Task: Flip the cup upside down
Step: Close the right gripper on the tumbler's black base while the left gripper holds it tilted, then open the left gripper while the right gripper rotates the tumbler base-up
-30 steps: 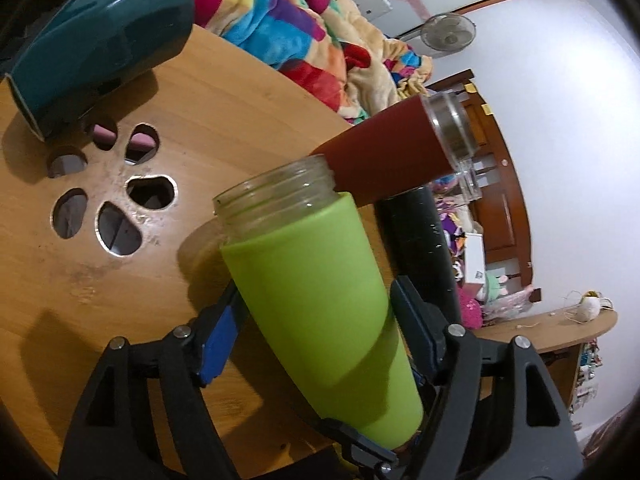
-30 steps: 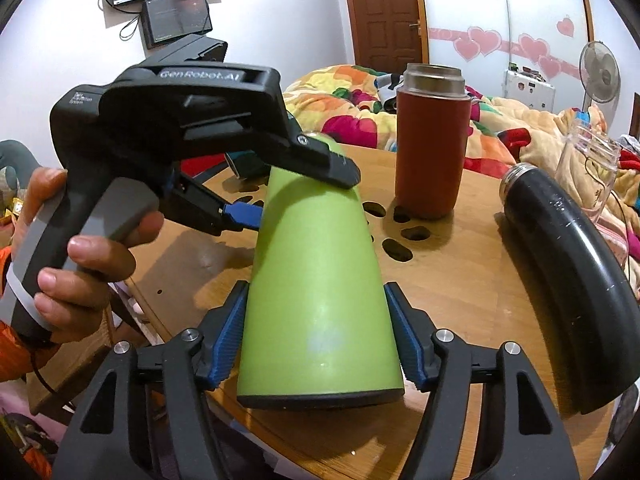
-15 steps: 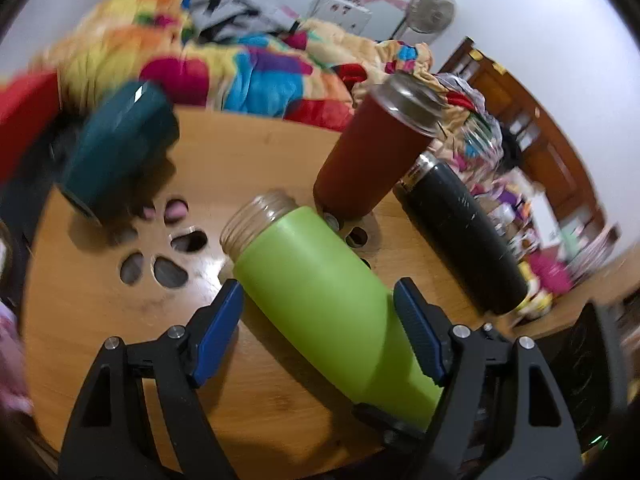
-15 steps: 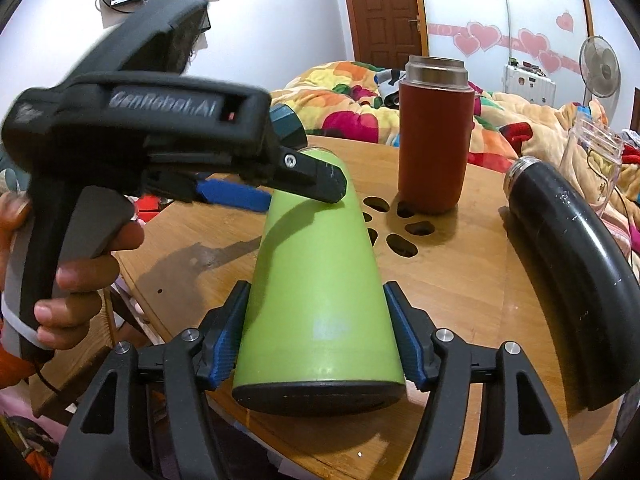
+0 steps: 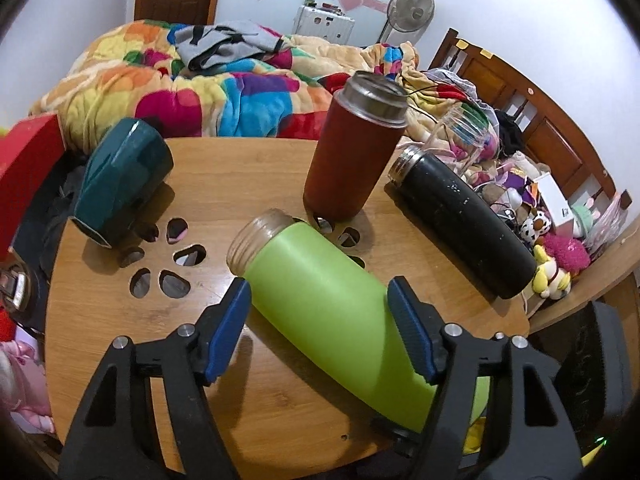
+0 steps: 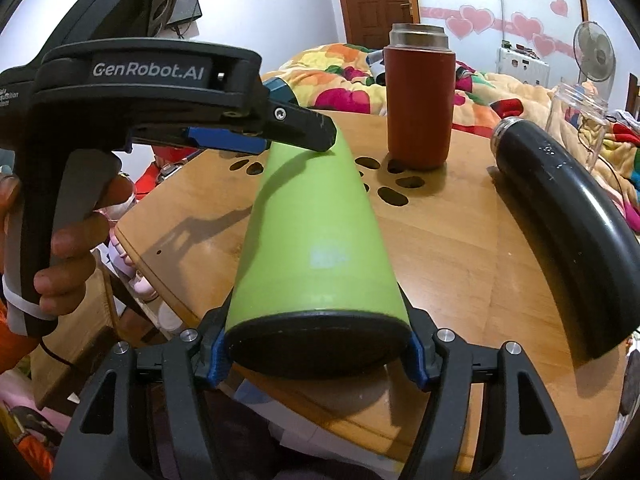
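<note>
Left wrist view: green cup (image 5: 340, 304) lies tilted on the round wooden tabletop (image 5: 260, 176), its clear threaded mouth toward 11 o'clock, its base toward 5 o'clock.
Left gripper (image 5: 320, 320): jaws stand wide open, one blue pad on each side of the cup body with a gap showing, so they hold nothing; this looks like a let-go so the other gripper can carry the turn.
Other vessels, counted: one red flask (image 5: 352, 160) upright at 12 o'clock; one black flask (image 5: 464, 220) on its side at 2 o'clock; one teal mug (image 5: 120, 188) tipped over at 10 o'clock; one clear jar (image 5: 460, 136) behind the black flask.
Cut-outs (image 5: 168, 260): a ring of petal-shaped holes in the tabletop, under the cup's mouth.

Right wrist view: the cup's black base fills 6 o'clock, its body running away toward 12 o'clock.
Right gripper (image 6: 318, 350): jaws closed onto the cup just above its base, pads pressed on both sides; gripping the base probably lets the wrist swing the mouth downward.
Task progress: cup about on its side, mouth not yet down.
</note>
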Motion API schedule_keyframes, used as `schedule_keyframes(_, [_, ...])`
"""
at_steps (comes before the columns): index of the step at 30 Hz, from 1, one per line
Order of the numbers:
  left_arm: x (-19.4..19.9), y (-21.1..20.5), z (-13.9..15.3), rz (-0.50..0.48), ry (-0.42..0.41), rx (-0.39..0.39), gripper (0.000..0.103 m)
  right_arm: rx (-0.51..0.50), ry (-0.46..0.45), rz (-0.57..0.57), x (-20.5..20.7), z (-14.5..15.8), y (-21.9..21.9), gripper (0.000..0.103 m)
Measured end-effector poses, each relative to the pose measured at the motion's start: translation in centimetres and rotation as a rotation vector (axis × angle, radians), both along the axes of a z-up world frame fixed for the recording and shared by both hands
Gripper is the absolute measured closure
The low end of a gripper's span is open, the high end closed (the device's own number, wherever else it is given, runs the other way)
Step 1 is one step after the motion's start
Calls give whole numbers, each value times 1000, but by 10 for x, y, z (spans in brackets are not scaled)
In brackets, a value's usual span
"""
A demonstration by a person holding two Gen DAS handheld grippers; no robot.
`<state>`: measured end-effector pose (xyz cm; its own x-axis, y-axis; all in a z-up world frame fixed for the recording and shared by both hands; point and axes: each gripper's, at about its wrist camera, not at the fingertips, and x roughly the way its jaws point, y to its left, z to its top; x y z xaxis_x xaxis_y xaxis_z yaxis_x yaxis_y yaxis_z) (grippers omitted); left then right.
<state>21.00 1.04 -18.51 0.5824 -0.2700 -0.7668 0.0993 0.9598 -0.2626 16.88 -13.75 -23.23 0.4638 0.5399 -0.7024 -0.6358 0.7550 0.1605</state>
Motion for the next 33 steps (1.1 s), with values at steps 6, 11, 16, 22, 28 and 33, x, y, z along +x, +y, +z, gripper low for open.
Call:
schedule_keyframes(6, [-11, -6, 18, -26, -49, 17, 41, 35, -67, -13, -12, 28, -11, 40])
schedule_keyframes(11, [-15, -8, 34, -50, -81, 1, 47, 82, -146, -36, -16, 59, -19, 40])
schedule_keyframes(16, [-19, -6, 45, -74, -100, -36, 52, 132, -205, -53, -15, 83, -23, 40])
schedule_keyframes(22, [-17, 9, 54, -69, -102, -133, 53, 161, -231, -50, -8, 99, -17, 40])
schedule_keyframes(28, [-16, 31, 63, -15, -133, -125, 53, 139, -229, -44, 2, 107, -6, 40])
schedule_keyframes(33, [-23, 55, 75, 49, -181, -104, 53, 136, -215, -54, 18, 115, 2, 40])
